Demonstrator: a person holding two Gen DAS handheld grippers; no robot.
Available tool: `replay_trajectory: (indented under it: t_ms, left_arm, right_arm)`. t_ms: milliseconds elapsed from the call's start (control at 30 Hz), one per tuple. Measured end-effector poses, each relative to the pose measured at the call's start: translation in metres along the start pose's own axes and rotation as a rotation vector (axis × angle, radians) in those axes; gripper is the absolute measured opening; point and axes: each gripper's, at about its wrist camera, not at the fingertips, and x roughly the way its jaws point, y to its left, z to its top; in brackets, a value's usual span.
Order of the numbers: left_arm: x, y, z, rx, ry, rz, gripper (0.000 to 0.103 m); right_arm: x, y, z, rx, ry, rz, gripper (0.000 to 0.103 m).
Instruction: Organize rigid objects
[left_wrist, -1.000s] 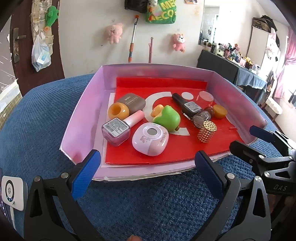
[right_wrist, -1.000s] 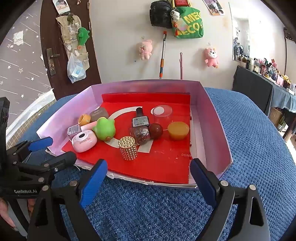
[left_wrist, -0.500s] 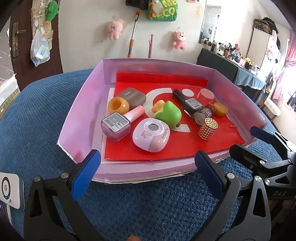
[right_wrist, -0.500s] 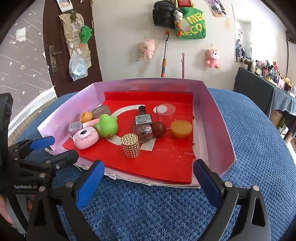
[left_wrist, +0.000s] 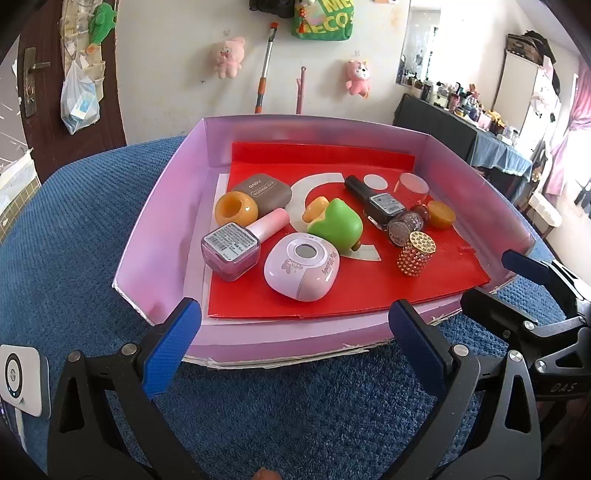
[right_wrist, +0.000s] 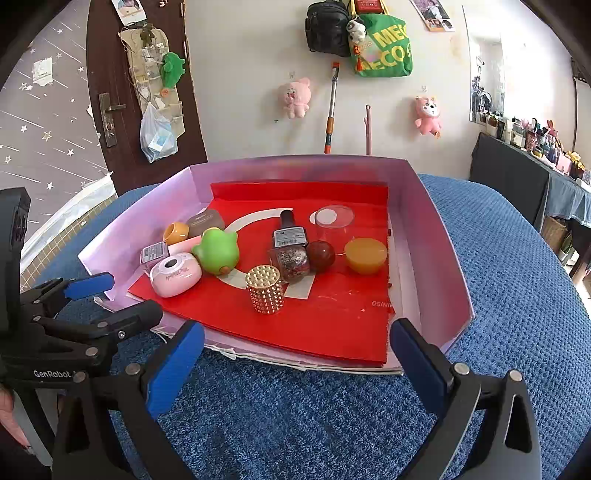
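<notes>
A pink cardboard tray (left_wrist: 162, 236) with a red liner sits on the blue bedspread. Inside it lie a pink nail polish bottle (left_wrist: 231, 251), a pink round case (left_wrist: 301, 266), a green toy (left_wrist: 336, 225), an orange jar (left_wrist: 236, 210), a brown compact (left_wrist: 262, 190), a black polish bottle (left_wrist: 373, 201), a gold studded cap (right_wrist: 265, 290), a dark red ball (right_wrist: 320, 254) and an amber lid (right_wrist: 365, 254). My left gripper (left_wrist: 291, 314) hangs open before the tray's front edge. My right gripper (right_wrist: 295, 332) is beside it, jaws still opening, nothing between them.
A clear plastic cup (right_wrist: 332, 221) stands at the back of the tray. A white device (left_wrist: 22, 380) lies on the bedspread at the far left. Beyond the bed are a wall with plush toys, a brown door (right_wrist: 122, 92) and a cluttered dark table (left_wrist: 461, 129).
The right gripper's jaws have spread a little wider. The left gripper keeps the same opening, and nothing in the tray has moved.
</notes>
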Motion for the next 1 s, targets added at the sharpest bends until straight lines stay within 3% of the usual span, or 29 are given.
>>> replay_trajectory:
  t_ms: [533, 1000]
  left_arm:
    - [-0.005, -0.003, 0.003, 0.023, -0.019, 0.023, 0.103]
    - [-0.032, -0.010, -0.006, 0.041, -0.054, 0.040, 0.103]
  right_arm:
    - [-0.004, -0.003, 0.002, 0.036, -0.008, 0.030, 0.103]
    - [-0.029, -0.003, -0.004, 0.049, -0.025, 0.057, 0.103]
